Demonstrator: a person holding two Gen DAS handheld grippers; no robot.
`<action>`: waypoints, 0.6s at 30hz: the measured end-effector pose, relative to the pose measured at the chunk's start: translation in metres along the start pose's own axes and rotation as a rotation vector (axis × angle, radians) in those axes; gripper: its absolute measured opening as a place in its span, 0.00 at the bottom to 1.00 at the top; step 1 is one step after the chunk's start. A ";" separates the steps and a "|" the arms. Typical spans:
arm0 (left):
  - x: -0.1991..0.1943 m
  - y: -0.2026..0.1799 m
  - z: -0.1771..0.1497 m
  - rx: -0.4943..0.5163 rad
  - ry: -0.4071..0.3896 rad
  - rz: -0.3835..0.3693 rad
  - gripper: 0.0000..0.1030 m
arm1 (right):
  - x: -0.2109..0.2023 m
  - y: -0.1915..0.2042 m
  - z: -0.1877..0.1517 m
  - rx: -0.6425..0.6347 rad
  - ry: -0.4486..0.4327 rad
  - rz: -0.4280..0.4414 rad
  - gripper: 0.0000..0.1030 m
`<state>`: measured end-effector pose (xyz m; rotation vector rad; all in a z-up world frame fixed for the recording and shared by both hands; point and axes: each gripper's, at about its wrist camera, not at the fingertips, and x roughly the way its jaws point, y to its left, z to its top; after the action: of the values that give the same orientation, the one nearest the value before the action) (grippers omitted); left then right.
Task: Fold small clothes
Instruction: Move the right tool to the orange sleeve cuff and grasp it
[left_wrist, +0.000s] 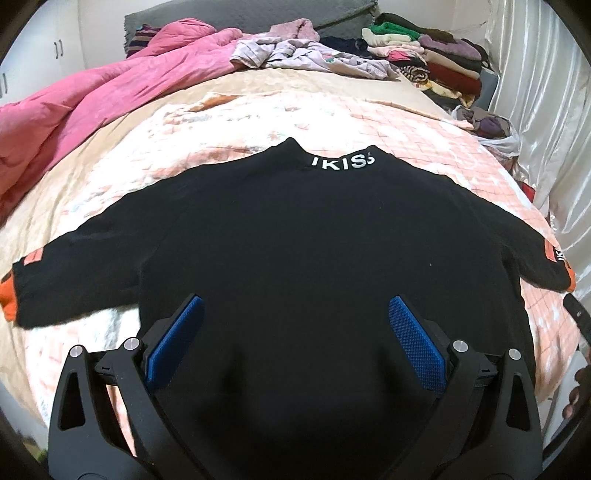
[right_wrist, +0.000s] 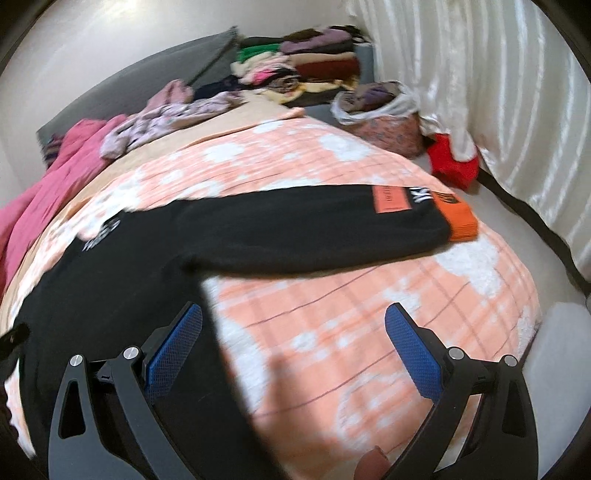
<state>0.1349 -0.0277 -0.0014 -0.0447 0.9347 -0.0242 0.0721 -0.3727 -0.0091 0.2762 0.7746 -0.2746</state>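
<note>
A small black sweater (left_wrist: 295, 236) lies flat on the bed, collar with white lettering (left_wrist: 342, 161) at the far side and both sleeves spread out. The sleeves end in orange cuffs (right_wrist: 460, 218). My left gripper (left_wrist: 295, 314) is open and empty, hovering over the sweater's lower body. My right gripper (right_wrist: 293, 325) is open and empty over the peach blanket (right_wrist: 351, 317) beside the sweater's right edge, below the right sleeve (right_wrist: 314, 236). Its left finger (right_wrist: 177, 339) is over the black fabric.
A pink quilt (left_wrist: 92, 107) is bunched at the far left. Loose pale clothes (left_wrist: 306, 55) and stacks of folded clothes (left_wrist: 436, 55) lie at the head of the bed. A bag of clothes (right_wrist: 384, 118) and a red item (right_wrist: 452, 162) sit by the white curtain (right_wrist: 498, 92).
</note>
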 end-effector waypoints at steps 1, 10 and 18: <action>0.002 -0.002 0.002 0.003 0.001 -0.005 0.91 | 0.003 -0.006 0.003 0.019 0.004 -0.018 0.96; 0.027 -0.020 0.020 0.042 0.009 -0.090 0.91 | 0.045 -0.063 0.029 0.199 0.049 -0.069 0.96; 0.044 -0.026 0.040 0.060 0.003 -0.089 0.91 | 0.088 -0.109 0.046 0.361 0.097 -0.132 0.96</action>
<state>0.1929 -0.0542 -0.0116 -0.0307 0.9342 -0.1352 0.1247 -0.5021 -0.0565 0.5833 0.8384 -0.5304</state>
